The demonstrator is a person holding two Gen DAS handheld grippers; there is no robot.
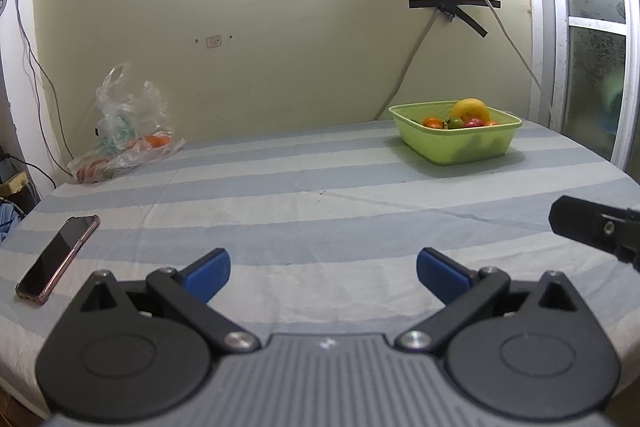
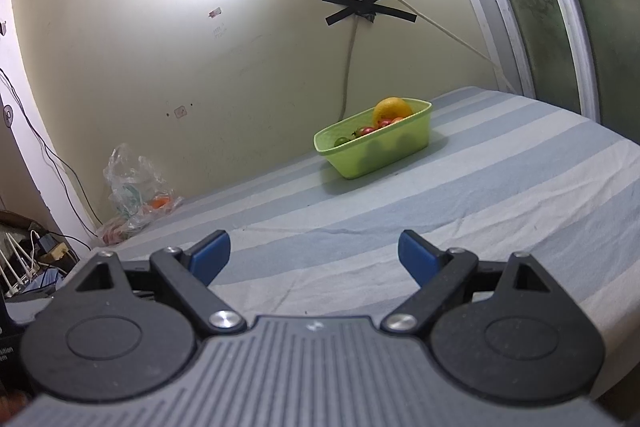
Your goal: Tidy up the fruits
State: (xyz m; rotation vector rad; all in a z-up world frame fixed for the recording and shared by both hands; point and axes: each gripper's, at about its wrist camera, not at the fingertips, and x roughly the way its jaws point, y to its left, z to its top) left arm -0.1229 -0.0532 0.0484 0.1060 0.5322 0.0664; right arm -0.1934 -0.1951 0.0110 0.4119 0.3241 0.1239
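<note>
a lime green rectangular plastic basket (image 1: 456, 137) sits near the far wall on a blue and white striped cloth-covered table (image 1: 320, 211), holding a large yellow-orange citrus fruit (image 1: 471, 109) and several small red, orange and green tomatoes (image 1: 460, 123), while a crumpled clear plastic bag (image 1: 128, 123) with more orange fruit lies far left. the left gripper (image 1: 323, 273) and right gripper (image 2: 314, 259) both hang spread wide and empty, well short of the basket. the tomatoes look soft, smooth and easily bruised, so a gentle pinch across the middle seems best; the citrus looks firmer and heavier.
</note>
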